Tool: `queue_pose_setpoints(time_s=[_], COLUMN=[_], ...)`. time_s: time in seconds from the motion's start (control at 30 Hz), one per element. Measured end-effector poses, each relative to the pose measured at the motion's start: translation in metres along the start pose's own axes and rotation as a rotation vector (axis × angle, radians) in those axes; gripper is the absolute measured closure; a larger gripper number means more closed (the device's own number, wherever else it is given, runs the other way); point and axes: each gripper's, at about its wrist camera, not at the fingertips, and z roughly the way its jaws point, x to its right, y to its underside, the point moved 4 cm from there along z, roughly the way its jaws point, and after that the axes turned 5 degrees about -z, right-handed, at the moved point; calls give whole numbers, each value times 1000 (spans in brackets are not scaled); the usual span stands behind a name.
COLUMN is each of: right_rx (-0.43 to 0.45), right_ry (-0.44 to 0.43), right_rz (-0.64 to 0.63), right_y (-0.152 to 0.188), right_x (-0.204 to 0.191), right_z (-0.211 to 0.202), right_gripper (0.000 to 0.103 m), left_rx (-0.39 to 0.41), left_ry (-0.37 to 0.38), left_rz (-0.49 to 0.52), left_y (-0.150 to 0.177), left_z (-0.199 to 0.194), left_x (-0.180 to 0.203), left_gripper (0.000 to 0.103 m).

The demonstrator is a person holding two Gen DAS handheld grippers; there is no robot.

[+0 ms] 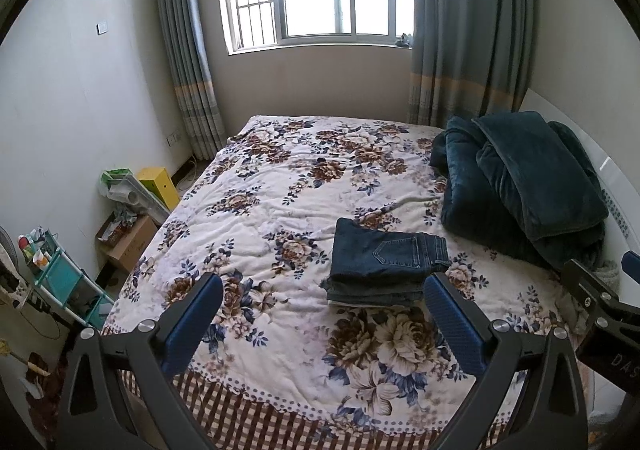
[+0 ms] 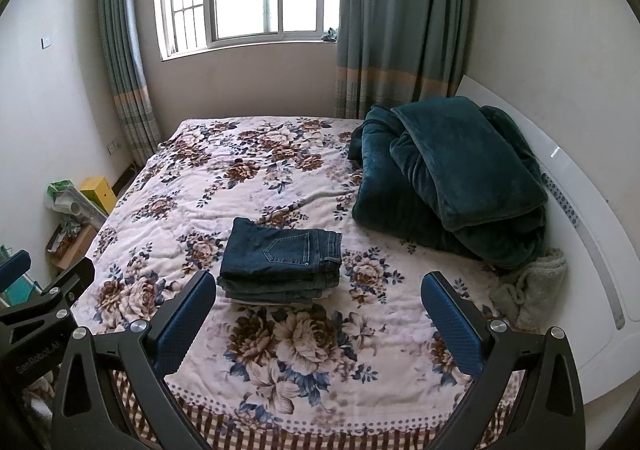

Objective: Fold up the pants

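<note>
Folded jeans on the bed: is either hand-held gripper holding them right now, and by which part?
Nothing is held. The left hand-held gripper and right hand-held gripper are open, short of the folded jeans.

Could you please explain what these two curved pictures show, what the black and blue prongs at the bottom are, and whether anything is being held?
Each picture comes from a fisheye camera on a hand-held two-finger gripper, looking along its blue-padded fingers. One shows the left gripper, the other the right gripper; both stand open, holding nothing. Ahead is a bed with a floral cream bedspread. On it lies a folded pair of dark blue denim jeans, back pocket up. Beside them, toward the white headboard, sits a bundled dark teal plush blanket.
</note>
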Motion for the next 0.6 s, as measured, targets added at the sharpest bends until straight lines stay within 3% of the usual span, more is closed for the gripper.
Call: queue_pose_setpoints(time_s=[0.6], right_rx=[2], right_ry=[2], right_rz=[-3], right_y=[2], right_x=[-2], right_z=[-5], right_gripper=[0], left_rx=[1], left_ry=[-8], left_rz=[-1], left_y=[1], left_z=[-1], left_x=[0], left_gripper=[0])
